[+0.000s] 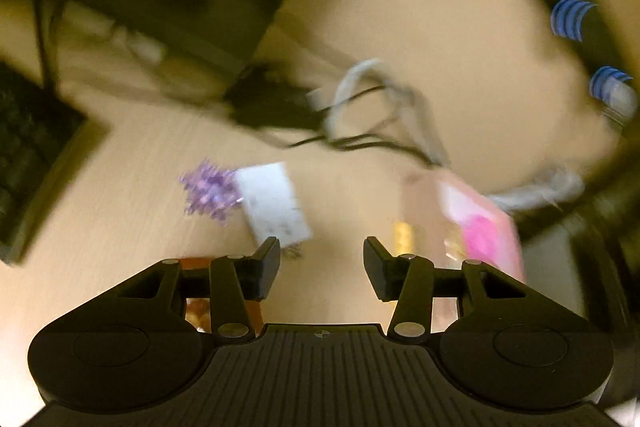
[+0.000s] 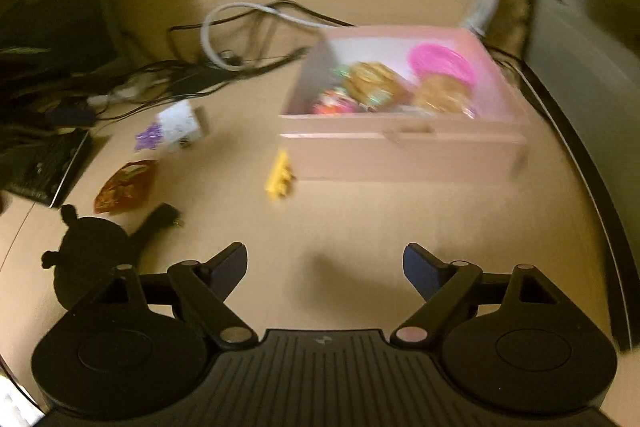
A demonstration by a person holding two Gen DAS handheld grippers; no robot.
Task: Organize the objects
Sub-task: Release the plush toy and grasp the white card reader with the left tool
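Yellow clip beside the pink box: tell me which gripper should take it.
Probably the right gripper: open, empty, facing the yellow clip and pink box. The left gripper, also open, points at the white card and purple bow.

The right gripper (image 2: 324, 269) hangs over the bench (image 2: 352, 219) with its jaws spread wide and nothing between them. Ahead sits an open pink box (image 2: 404, 151) holding gold bangles (image 2: 374, 83) and a pink coil (image 2: 442, 61). A yellow clip (image 2: 279, 175) lies just beside its front corner. Further left are a white box (image 2: 180, 123), a purple bow (image 2: 149, 137) and an orange packet (image 2: 126, 187). Cables (image 2: 236, 27) trail behind.
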